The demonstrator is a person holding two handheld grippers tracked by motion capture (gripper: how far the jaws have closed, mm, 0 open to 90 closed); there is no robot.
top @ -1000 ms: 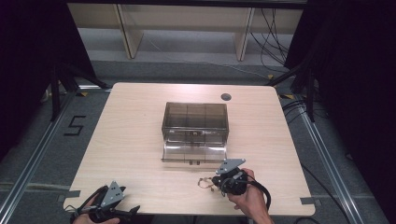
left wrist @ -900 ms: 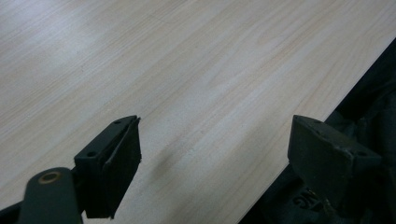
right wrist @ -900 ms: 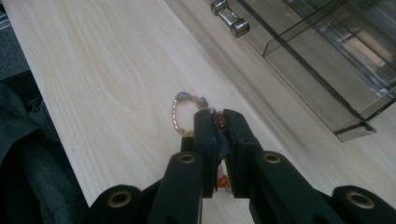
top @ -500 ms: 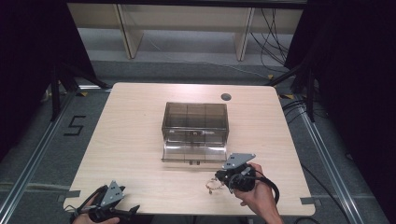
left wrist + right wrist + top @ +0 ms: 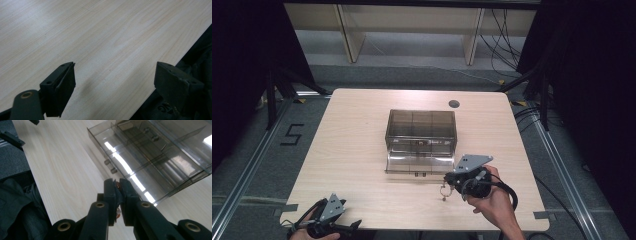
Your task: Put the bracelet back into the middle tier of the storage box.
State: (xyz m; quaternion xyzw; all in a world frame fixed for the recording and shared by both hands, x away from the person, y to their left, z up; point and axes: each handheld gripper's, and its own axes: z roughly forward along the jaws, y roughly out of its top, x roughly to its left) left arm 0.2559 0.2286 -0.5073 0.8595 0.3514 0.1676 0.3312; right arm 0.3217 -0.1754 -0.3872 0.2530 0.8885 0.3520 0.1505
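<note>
Table [image 5: 362, 150] of pale wood takes up the middle of the room, with dark floor and shelving beyond it. Down at its near left corner sits the left gripper [image 5: 349, 227], low by the edge, a hand just visible under it. In the left gripper view its two black jaws stand wide apart with nothing between them, one over the bare wood [image 5: 100, 37] and the other out past the table's edge.

Moving rightward, a smoky clear plastic box [image 5: 420, 129] with dividers inside stands at the centre of the table, and its lid [image 5: 419, 162] lies open flat toward the near side.

Just right of that lid and nearer the person, the right gripper [image 5: 451, 182] is held in a hand [image 5: 489, 202], grey plate on top, cable looping behind. From its tip hangs a small metal ring [image 5: 444, 190] with a bit dangling, above the wood. In the right gripper view the jaws are pressed nearly together on that small thing [image 5: 117, 187], a glint of copper colour showing in the slit, with the box [image 5: 160, 157] lying ahead of them
</note>
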